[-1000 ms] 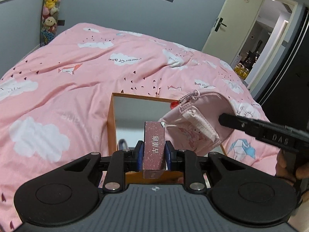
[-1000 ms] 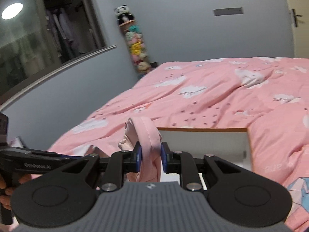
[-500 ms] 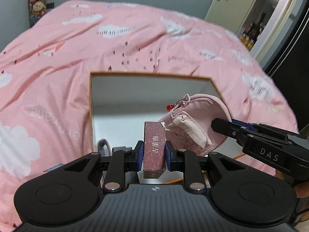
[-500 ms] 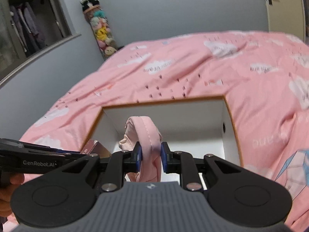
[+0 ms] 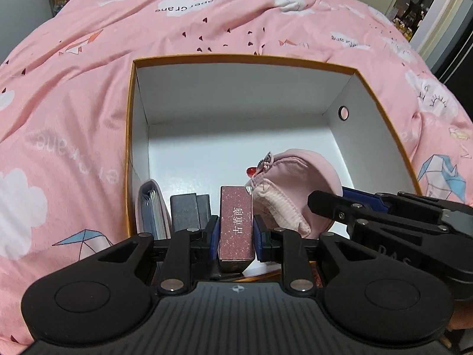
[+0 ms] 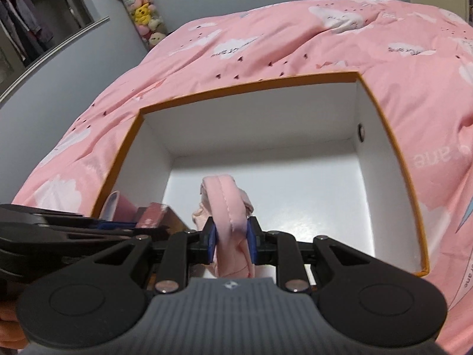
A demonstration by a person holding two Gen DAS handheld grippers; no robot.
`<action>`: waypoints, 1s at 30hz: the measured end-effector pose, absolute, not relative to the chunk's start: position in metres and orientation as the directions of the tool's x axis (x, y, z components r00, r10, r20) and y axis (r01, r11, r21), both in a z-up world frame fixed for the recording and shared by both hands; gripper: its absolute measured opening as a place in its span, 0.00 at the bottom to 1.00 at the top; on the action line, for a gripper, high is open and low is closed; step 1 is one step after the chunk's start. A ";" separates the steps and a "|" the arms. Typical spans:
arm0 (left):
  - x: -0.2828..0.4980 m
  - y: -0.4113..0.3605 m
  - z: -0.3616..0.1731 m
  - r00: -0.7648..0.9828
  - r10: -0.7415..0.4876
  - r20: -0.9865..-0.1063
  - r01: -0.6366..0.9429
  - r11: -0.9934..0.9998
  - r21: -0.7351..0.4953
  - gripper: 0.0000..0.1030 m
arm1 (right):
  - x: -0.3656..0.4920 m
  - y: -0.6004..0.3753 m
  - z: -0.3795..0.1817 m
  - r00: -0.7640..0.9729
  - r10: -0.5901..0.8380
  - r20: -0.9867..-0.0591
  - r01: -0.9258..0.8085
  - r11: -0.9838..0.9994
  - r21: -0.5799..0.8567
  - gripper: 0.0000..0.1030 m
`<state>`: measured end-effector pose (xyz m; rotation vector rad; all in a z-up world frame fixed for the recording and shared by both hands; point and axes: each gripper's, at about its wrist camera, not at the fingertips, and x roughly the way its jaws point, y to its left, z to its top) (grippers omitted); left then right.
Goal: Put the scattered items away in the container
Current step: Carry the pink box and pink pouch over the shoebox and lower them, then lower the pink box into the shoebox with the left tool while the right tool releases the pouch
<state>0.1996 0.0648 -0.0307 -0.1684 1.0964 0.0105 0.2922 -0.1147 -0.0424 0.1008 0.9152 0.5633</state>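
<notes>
The placing step is in hand: two items are held over the open box (image 5: pixel 366 94), which sits on the bed (image 5: pixel 74 94) with its orange rim and white walls facing up. A dark pink carton (image 5: pixel 236 224) with printed characters is clamped upright between the jaws of the left gripper (image 5: pixel 236 238), low over the near edge of the box. A soft pink pouch (image 6: pixel 229 207) is pinched between the jaws of the right gripper (image 6: pixel 231 244), hanging just beside the carton; its zipper pull (image 5: pixel 266 159) is turned upward. Against the near left wall a card holder (image 5: pixel 152 207) and a grey block (image 5: pixel 189 211) are seen, apparently already put away. It is judged that each item should next be lowered to the bare white floor and only then released, the two being kept apart so that neither is knocked over.
</notes>
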 end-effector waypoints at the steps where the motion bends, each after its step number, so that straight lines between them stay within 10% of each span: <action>1: 0.200 0.065 -0.031 0.453 -0.073 -0.889 -0.091 0.988 -0.128 0.26 | 0.293 -0.114 -0.042 0.461 0.514 -0.724 -0.422 0.844 0.331 0.24; 30: 0.145 0.080 0.000 0.622 -0.038 -0.782 -0.069 0.992 -0.104 0.48 | 0.284 -0.077 -0.041 0.306 0.545 -0.780 -0.546 0.772 0.325 0.25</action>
